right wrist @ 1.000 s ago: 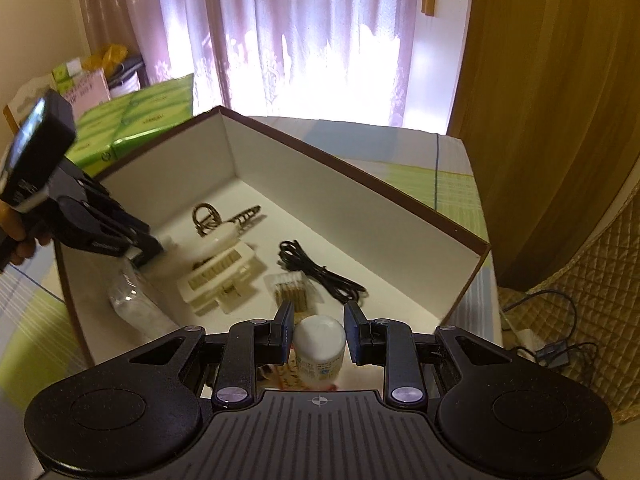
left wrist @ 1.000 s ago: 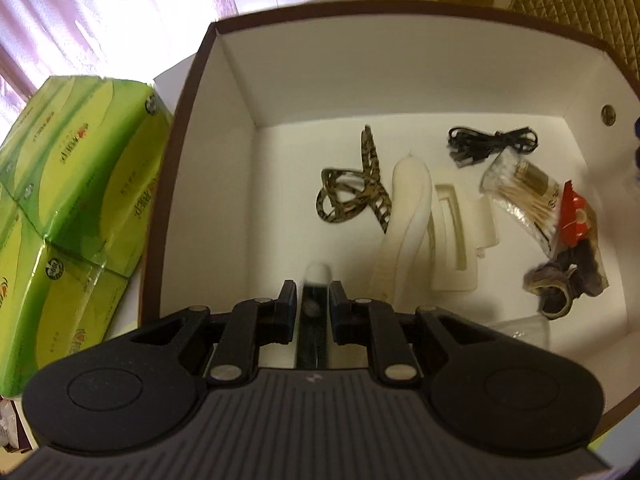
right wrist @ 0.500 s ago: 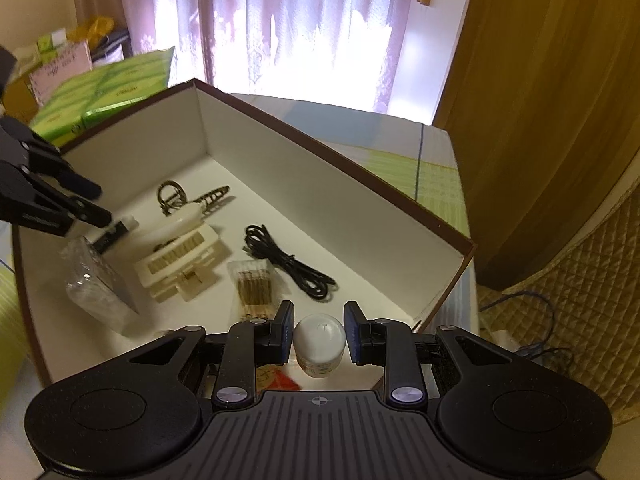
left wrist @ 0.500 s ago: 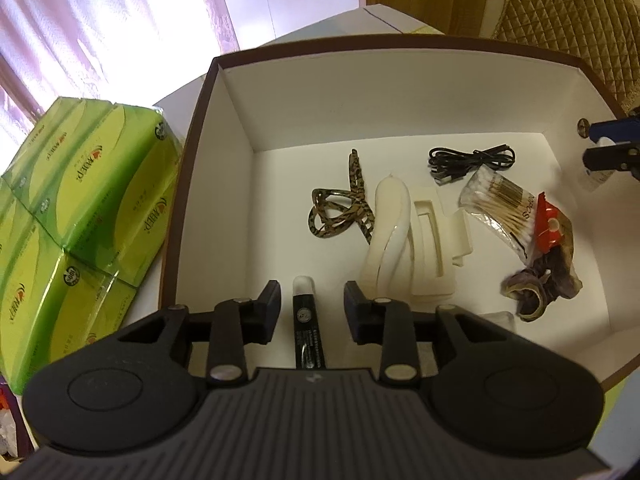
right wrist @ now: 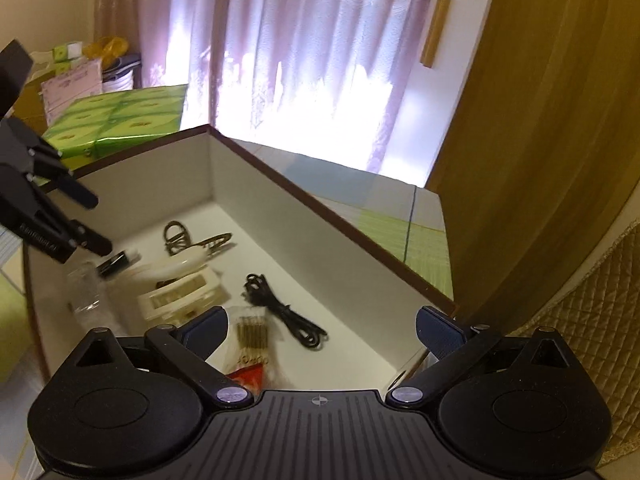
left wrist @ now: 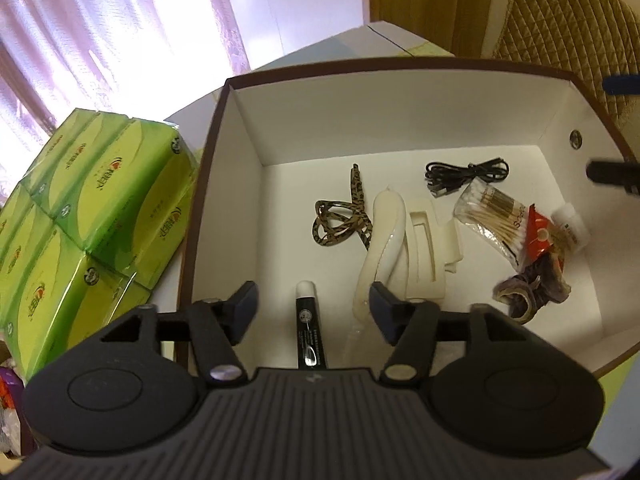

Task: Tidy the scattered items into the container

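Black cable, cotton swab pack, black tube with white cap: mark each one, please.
black cable [left wrist: 466, 174], left wrist view, on the bundled loops.
cotton swab pack [left wrist: 490, 212], left wrist view, on the wooden sticks.
black tube [left wrist: 308, 326], left wrist view, on its printed body.

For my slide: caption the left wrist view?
Left gripper opening above black tube inside box of tidied items.

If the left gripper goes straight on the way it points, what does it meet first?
Probably the black tube lying between the opening left gripper fingers, on the box floor; depth is unclear.
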